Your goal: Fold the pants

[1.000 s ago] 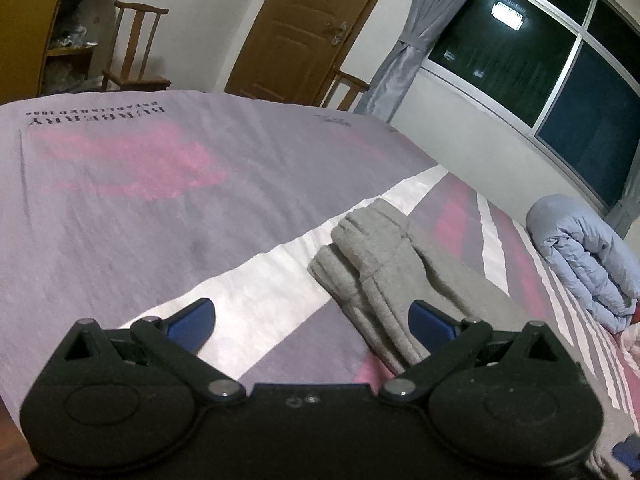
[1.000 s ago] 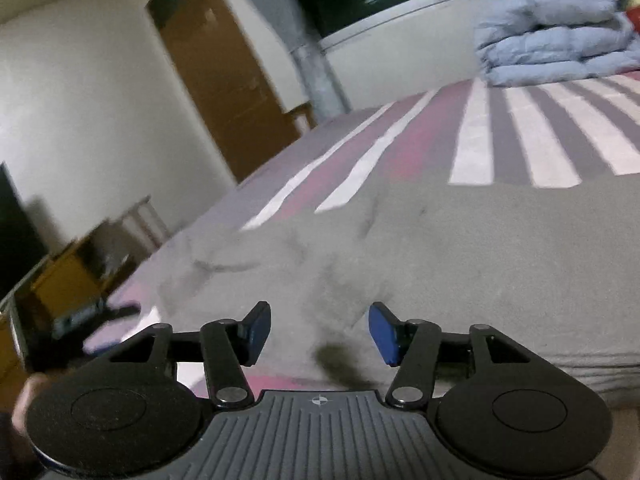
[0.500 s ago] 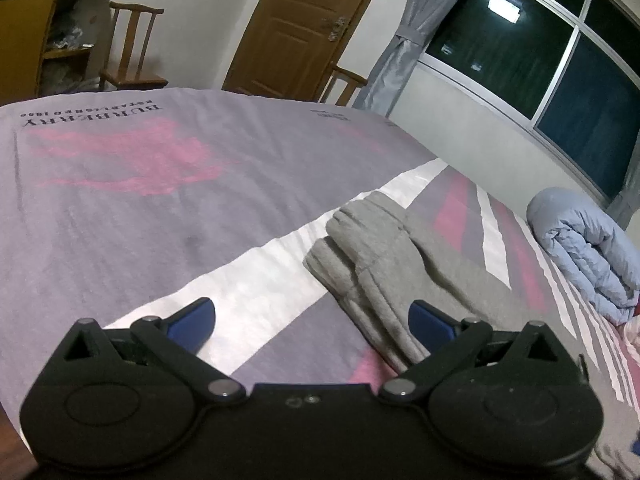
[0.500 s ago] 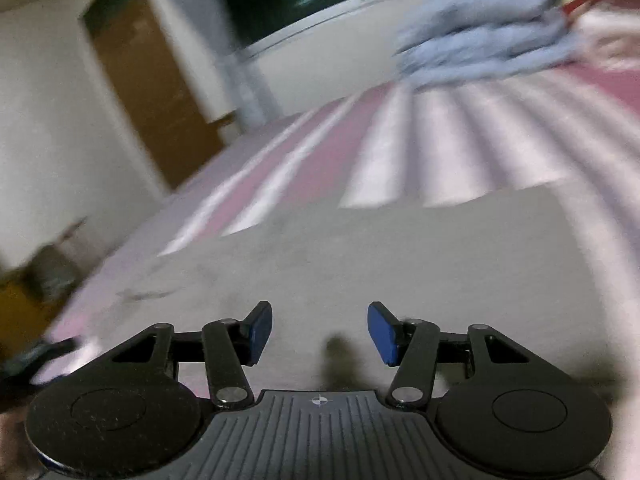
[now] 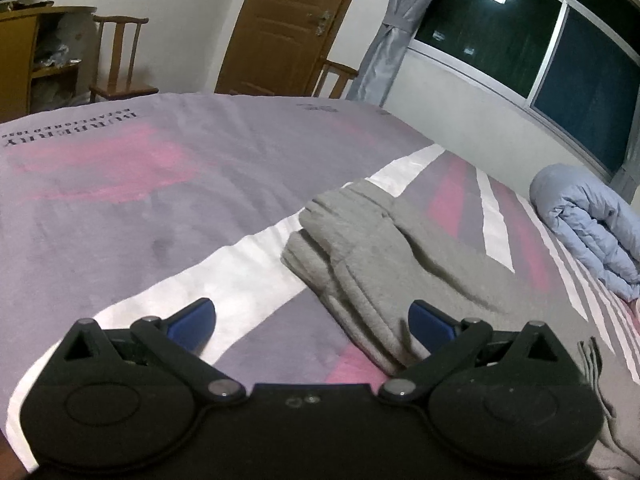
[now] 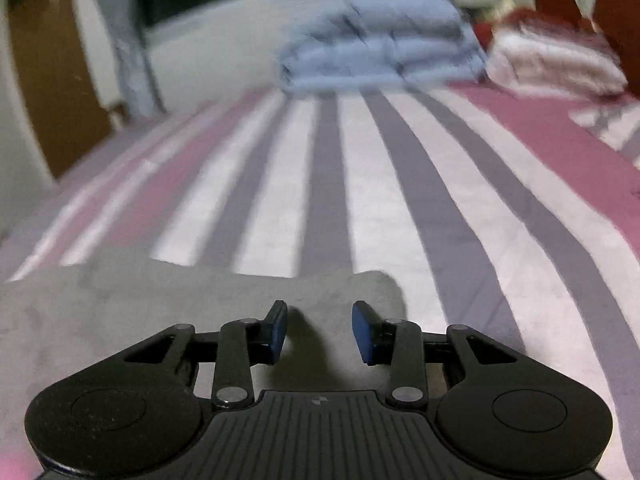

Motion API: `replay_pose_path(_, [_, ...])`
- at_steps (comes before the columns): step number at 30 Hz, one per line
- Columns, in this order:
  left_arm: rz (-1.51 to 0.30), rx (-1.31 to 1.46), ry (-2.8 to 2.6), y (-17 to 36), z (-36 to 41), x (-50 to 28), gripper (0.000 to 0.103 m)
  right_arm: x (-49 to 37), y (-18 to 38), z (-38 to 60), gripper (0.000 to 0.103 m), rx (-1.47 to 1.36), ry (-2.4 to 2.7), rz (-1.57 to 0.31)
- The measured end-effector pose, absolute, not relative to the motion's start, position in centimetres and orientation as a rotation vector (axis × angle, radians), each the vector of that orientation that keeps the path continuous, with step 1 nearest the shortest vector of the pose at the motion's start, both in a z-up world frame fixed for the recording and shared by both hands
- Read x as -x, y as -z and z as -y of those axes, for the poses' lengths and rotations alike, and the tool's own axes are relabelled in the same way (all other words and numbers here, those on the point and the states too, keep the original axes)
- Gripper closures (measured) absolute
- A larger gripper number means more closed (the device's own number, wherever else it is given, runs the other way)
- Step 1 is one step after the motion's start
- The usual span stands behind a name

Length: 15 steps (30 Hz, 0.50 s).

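Grey pants (image 5: 380, 256) lie flat on the striped bedspread, their legs doubled over at the far end. My left gripper (image 5: 312, 318) hovers wide open over the near edge of the pants, its right pad above the cloth and its left pad above bare bedspread. In the right wrist view a rounded corner of the pants (image 6: 224, 300) lies under my right gripper (image 6: 320, 330). Its jaws are closing, still with a gap, and no cloth is between the pads.
A folded blue duvet (image 6: 380, 44) lies at the far side of the bed (image 6: 400, 200) under the window, with a white and red blanket (image 6: 556, 60) beside it. Wooden chairs (image 5: 120, 60), a cabinet and a door (image 5: 288, 24) stand beyond the bed's foot.
My right gripper has swung to the right, from the middle of the pants to their corner, and its jaws have narrowed. The left gripper has hardly moved.
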<state>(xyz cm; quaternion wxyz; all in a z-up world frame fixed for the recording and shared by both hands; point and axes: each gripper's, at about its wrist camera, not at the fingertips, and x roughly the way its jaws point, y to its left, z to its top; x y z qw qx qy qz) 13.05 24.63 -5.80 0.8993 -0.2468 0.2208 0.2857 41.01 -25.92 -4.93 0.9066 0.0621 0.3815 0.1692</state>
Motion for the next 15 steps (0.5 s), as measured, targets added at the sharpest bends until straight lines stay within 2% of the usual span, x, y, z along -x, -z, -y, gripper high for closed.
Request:
replay_pose_path(1, [-0.459,0.510,-0.591,5.8,-24.6,-13.2,0.006,-42.1,5.9,26.2,0.066,-0.173,-0.359,-0.860])
replay_pose_path(2, [-0.465,0.504,-0.588,5.8,-24.4,-13.3,0.006,-41.5,5.5,26.9,0.066,-0.208,-0.360,-0.833])
replay_pose_path(5, [-0.478,0.487,-0.576,5.9,-24.2,-13.6,0.006,-37.0,4.0,29.7,0.066,-0.280,-0.388,-0.628])
replay_pose_path(7, [-0.472,0.497,-0.558,5.9,-24.2,-13.6,0.006,-33.4,4.1,31.7,0.053,-0.291,-0.376,-0.543])
replay_pose_path(8, [-0.470,0.505,-0.550,5.9,-24.2,-13.5,0.006,-31.4,4.4,32.9,0.040,-0.284,-0.357,-0.507])
replay_pose_path(9, [-0.463,0.518,-0.533,5.8,-24.2,-13.4,0.006,-30.3,4.5,34.1,0.035,-0.269,-0.325,-0.482])
replay_pose_path(15, [-0.388,0.581,-0.399,5.5,-24.3,-14.1,0.006,-27.3,3.4,40.4,0.035,-0.410,-0.137,-0.430])
